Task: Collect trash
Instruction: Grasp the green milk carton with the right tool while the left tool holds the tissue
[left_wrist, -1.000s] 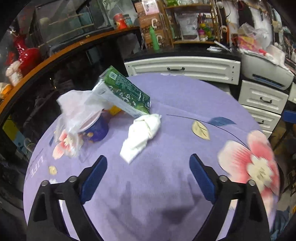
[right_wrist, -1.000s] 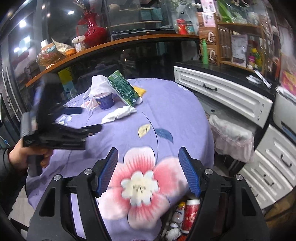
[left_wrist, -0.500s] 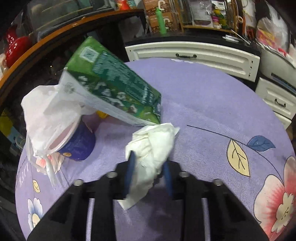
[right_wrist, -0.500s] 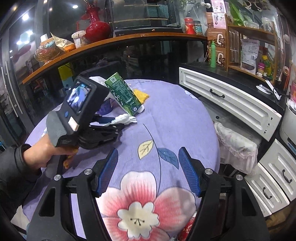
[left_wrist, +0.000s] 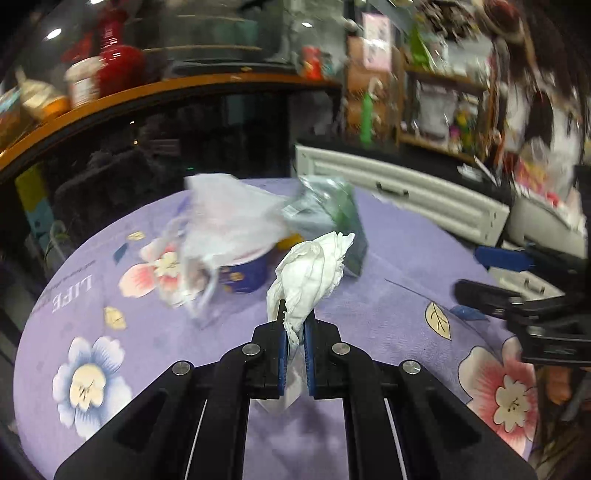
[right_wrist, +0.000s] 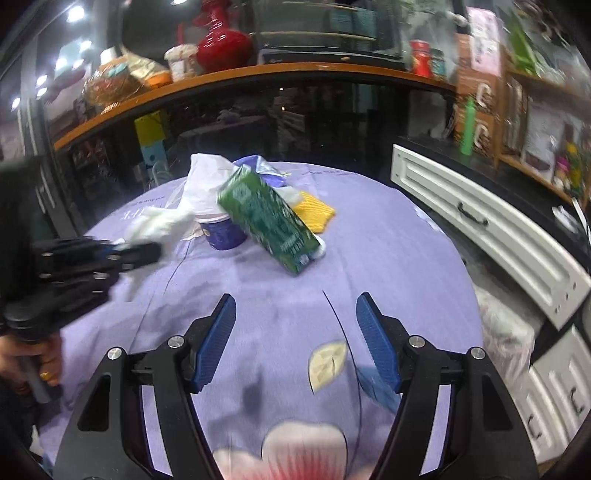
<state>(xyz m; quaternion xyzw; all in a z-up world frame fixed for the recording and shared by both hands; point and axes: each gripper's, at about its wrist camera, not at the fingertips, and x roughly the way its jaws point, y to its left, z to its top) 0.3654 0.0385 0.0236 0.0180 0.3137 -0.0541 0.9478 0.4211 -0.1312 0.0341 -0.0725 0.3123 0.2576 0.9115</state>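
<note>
My left gripper is shut on a crumpled white tissue and holds it above the purple flowered tablecloth. It also shows at the left of the right wrist view with the tissue. A green carton lies tilted against a blue cup with a white plastic bag over it. A yellow wrapper lies behind the carton. My right gripper is open and empty, low over the cloth, short of the carton.
White drawers stand to the right of the table. A bin lined with a white bag sits below the table's right edge. A dark glass counter with an orange top runs behind.
My left gripper closed on the tissue and lifted it off the cloth, pulling back. My right gripper moved forward toward the carton.
</note>
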